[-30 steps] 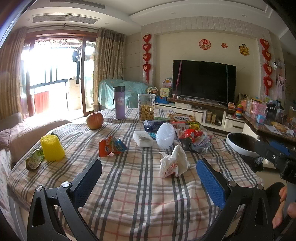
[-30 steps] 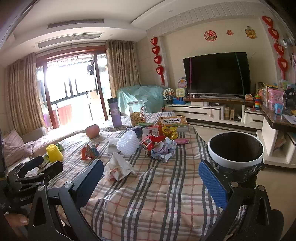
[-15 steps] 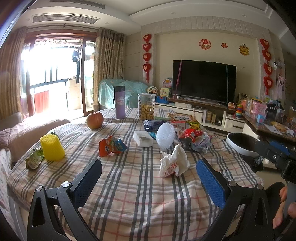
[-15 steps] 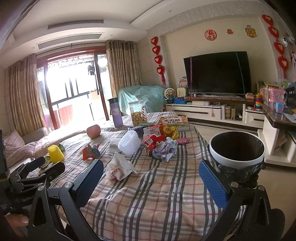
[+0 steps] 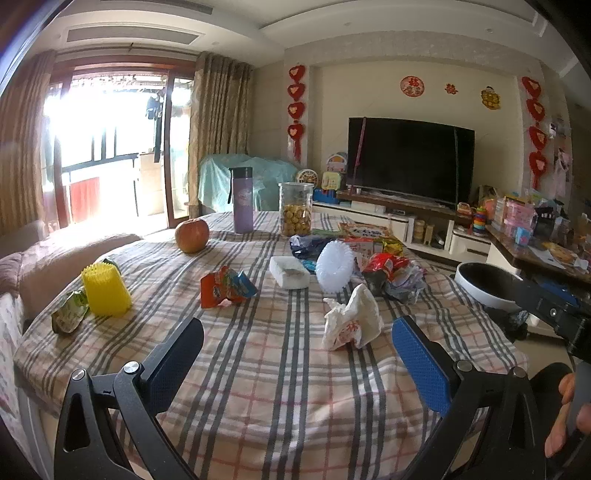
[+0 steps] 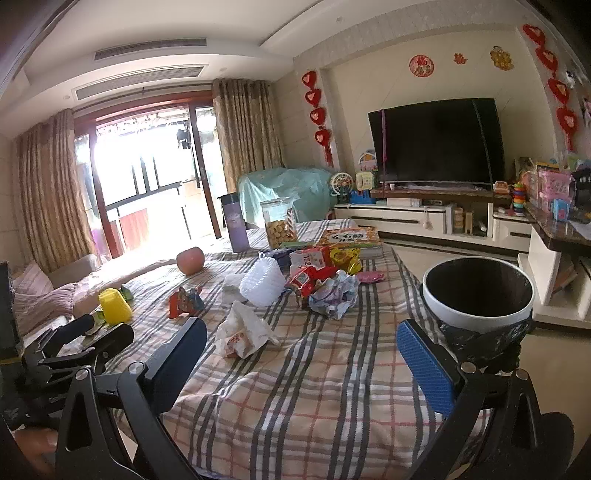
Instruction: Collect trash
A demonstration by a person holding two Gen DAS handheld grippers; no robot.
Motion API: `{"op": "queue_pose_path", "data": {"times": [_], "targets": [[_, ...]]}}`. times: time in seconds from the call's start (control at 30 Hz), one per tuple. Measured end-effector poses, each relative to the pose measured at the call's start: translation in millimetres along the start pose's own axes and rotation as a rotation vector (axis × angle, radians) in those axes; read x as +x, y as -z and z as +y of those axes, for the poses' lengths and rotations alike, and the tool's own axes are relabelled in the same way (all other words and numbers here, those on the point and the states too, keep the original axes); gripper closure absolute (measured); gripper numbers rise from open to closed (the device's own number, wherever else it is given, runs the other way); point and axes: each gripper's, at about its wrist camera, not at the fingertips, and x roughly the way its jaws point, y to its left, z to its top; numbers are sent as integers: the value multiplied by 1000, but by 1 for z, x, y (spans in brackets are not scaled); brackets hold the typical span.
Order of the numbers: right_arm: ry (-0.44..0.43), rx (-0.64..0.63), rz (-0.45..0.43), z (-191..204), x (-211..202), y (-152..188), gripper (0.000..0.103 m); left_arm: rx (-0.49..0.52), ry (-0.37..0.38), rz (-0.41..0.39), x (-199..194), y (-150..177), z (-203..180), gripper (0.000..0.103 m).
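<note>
Two pairs of tongs, left tongs and right tongs, gape empty above the counter. The crumpled white wrapper lying just ahead looks light and soft; pinching its raised fold seems best.

I stood in a living room with cream walls. A big dark television hung over a low white cabinet. Red heart ornaments hung beside it. At the left, a glass door let in very strong daylight, with brown curtains on its sides. A sofa stood under the light, and the ceiling was white.
</note>
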Motion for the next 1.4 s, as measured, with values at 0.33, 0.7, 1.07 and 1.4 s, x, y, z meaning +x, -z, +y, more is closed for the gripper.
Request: {"op": "queue_pose_path", "data": {"times": [0.33, 0.7, 1.07, 1.4], "targets": [[-62, 18, 76, 3, 22, 4, 0, -32, -38, 59, 21, 2, 19, 1], [-126, 15, 179, 17, 71, 9, 0, -44, -93, 144, 77, -7, 43, 1], [-165, 14, 292, 30, 129, 12, 2, -91, -141, 222, 151, -23, 72, 1], [-180, 20, 368, 32, 163, 9, 16, -123, -141, 321, 221, -43, 90, 16]]}}
